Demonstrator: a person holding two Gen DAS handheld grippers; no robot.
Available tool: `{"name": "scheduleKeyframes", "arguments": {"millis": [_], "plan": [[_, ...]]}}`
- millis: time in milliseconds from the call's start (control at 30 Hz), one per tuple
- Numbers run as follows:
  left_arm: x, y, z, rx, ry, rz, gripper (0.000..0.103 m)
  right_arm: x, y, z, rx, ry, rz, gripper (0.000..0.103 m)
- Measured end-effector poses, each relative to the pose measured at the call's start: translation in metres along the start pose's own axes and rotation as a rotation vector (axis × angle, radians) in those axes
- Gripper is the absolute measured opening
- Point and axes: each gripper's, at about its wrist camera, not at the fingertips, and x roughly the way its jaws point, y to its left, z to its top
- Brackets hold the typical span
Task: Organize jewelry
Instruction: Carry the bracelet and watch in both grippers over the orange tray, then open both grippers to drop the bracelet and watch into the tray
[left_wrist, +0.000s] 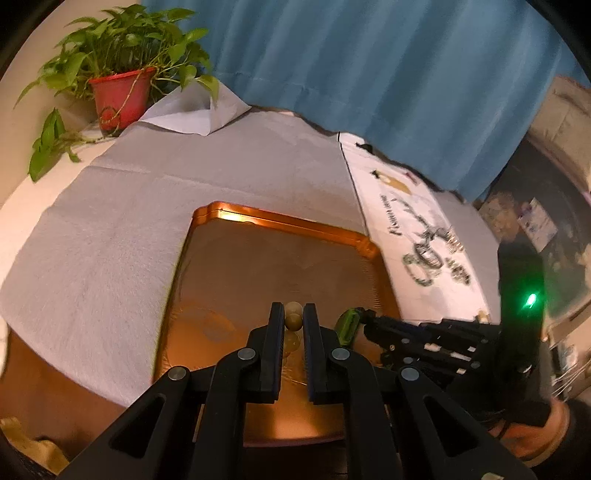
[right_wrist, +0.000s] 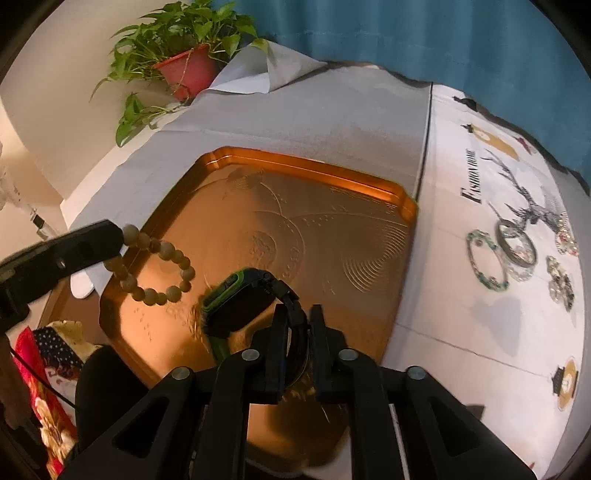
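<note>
A copper-coloured tray (left_wrist: 288, 221) (right_wrist: 314, 166) lies on a grey cloth. My left gripper (left_wrist: 293, 312) is shut on a bracelet of tan wooden beads (left_wrist: 294, 323). In the right wrist view the left gripper (right_wrist: 120, 240) holds that bracelet (right_wrist: 159, 266) hanging over the tray's near-left corner. My right gripper (right_wrist: 297, 321) is shut on the black strap of a black-and-green watch (right_wrist: 236, 306) low over the tray's near part. The left wrist view shows the right gripper (left_wrist: 364, 319) just to the right, with the watch (left_wrist: 347, 325) at its tips.
On the white printed cloth to the right lie several more pieces: a green bead bracelet (right_wrist: 484, 258), a bangle (right_wrist: 517, 247) and sparkly items (right_wrist: 561, 284). A potted plant (right_wrist: 188, 70) stands at the far left corner. A blue curtain (left_wrist: 369, 74) hangs behind.
</note>
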Motion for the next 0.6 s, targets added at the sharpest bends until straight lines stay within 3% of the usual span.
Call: {"name": "scheduleKeyframes", "arguments": {"millis": [67, 100, 133, 200, 267, 600], "plan": [[0.008, 0.003, 0.001, 0.002, 0.028, 0.002, 0.013, 0.007, 0.001, 0.006, 0.001, 0.015, -0.018, 0.025], [0.011, 0.006, 0.001, -0.006, 0.043, 0.004, 0.03, 0.008, 0.0, 0.008, -0.001, 0.018, -0.036, 0.038], [0.013, 0.009, 0.001, -0.023, 0.061, 0.016, 0.06, 0.008, -0.001, 0.009, -0.007, 0.013, -0.056, 0.054], [0.008, 0.015, -0.003, -0.054, 0.034, 0.054, 0.081, 0.0, -0.004, 0.004, -0.012, -0.014, -0.093, 0.067], [-0.003, 0.018, -0.011, -0.068, -0.002, 0.065, 0.084, -0.011, -0.005, -0.004, -0.026, -0.031, -0.116, 0.07], [-0.059, 0.005, -0.085, -0.129, 0.021, 0.101, 0.086, -0.093, 0.016, -0.102, -0.053, -0.125, -0.124, 0.072]]}}
